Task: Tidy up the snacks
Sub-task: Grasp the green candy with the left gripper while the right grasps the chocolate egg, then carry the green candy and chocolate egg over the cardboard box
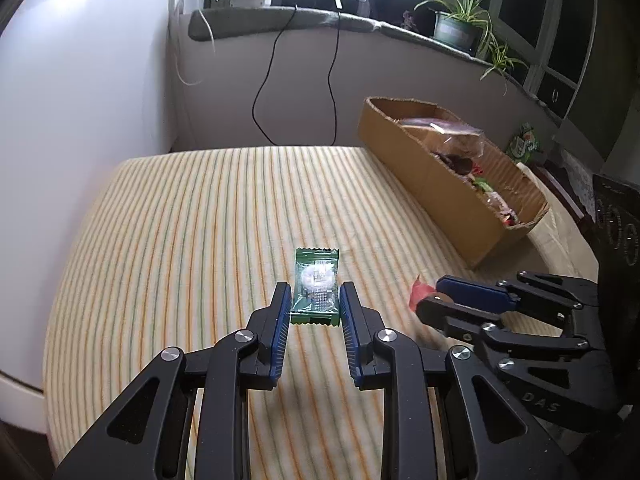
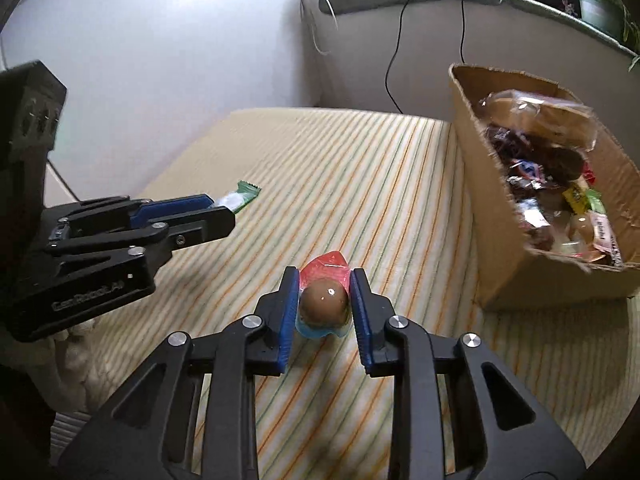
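Brown snack (image 2: 323, 300) plain only right-wrist.

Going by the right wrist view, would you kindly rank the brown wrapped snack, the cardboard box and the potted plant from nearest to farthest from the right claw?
1. Brown wrapped snack: gripped between the pads of the right claw.
2. Cardboard box: on the striped cloth, ahead to the right.
3. Potted plant: on the window ledge, far upper right.
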A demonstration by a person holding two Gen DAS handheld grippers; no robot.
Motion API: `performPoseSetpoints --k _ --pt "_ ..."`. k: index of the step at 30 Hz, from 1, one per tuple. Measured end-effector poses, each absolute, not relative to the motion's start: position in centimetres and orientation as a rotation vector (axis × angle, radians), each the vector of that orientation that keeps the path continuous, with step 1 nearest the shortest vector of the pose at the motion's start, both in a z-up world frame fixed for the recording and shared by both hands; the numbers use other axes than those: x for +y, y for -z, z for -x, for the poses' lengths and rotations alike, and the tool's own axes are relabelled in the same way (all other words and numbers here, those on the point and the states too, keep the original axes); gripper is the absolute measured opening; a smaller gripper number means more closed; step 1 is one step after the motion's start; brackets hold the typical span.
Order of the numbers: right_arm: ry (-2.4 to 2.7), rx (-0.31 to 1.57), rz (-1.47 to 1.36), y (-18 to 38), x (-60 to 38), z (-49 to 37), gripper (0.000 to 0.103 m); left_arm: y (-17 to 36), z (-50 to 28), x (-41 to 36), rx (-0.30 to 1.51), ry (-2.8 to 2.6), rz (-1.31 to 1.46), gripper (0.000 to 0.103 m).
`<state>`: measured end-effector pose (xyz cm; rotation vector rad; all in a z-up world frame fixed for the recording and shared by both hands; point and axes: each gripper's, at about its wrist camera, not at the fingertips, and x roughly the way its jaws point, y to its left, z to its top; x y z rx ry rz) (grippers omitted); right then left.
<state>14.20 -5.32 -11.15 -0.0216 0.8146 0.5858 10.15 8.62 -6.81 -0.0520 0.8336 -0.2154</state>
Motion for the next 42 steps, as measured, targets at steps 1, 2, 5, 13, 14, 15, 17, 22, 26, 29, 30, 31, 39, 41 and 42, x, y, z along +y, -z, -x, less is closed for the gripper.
performPoseSetpoints --k 1,2,5,13,14,15,17,22,26,29,30,31,39,41,42 --pt "-0.591 0.805 0.018 10.8 -5.7 -13.9 0.027 6.5 -9.9 8.4 0.827 0.214 0.05 0.023" --pt "-0.596 0.79 0.013 10.3 -6.2 -13.5 0.027 6.2 -9.8 8.1 0.822 0.213 0.047 0.023" --pt "-0.611 0.762 -0.002 9.1 -7.4 -13.1 0.027 5.2 -9.5 6.9 0.801 0.216 0.036 0.023" --pt "-0.613 0.69 -0.035 6.1 -12.3 -12.7 0.027 3.2 -9.5 2.8 0.749 0.254 0.042 0.023" --pt "-0.61 0.685 -0.039 5.9 -13.1 -13.0 0.027 3.0 -9.6 2.2 0.745 0.26 0.04 0.023" --pt "-0.605 0.681 -0.04 5.7 -13.6 -13.1 0.027 2.8 -9.7 1.7 0.742 0.265 0.038 0.023" --pt "-0.586 0.666 -0.033 5.2 -15.1 -13.6 0.027 2.5 -10.0 0.7 0.735 0.277 0.034 0.023" --pt "-0.546 0.644 -0.027 4.2 -18.4 -15.3 0.027 1.8 -10.8 -2.0 0.723 0.308 0.022 0.023" --pt "-0.521 0.634 -0.02 3.9 -20.5 -16.4 0.027 1.5 -11.5 -3.6 0.721 0.322 0.014 0.023" --pt "-0.506 0.632 -0.015 3.8 -21.7 -17.3 0.027 1.3 -12.2 -4.6 0.717 0.334 0.014 0.023" --pt "-0.501 0.633 -0.013 3.9 -22.0 -17.7 0.027 1.3 -12.4 -4.9 0.717 0.339 0.013 0.023" --pt "-0.496 0.635 -0.012 4.0 -22.4 -18.1 0.027 1.3 -12.7 -5.3 0.717 0.343 0.011 0.023" --pt "-0.48 0.674 -0.034 5.2 -24.4 -20.6 0.027 1.7 -14.4 -7.3 0.732 0.366 0.003 0.023" --pt "-0.476 0.684 -0.04 5.6 -24.9 -21.2 0.027 1.9 -14.9 -7.7 0.738 0.369 0.001 0.023" --pt "-0.474 0.687 -0.043 5.7 -25.0 -21.4 0.027 2.0 -15.2 -7.9 0.741 0.369 0.002 0.023"
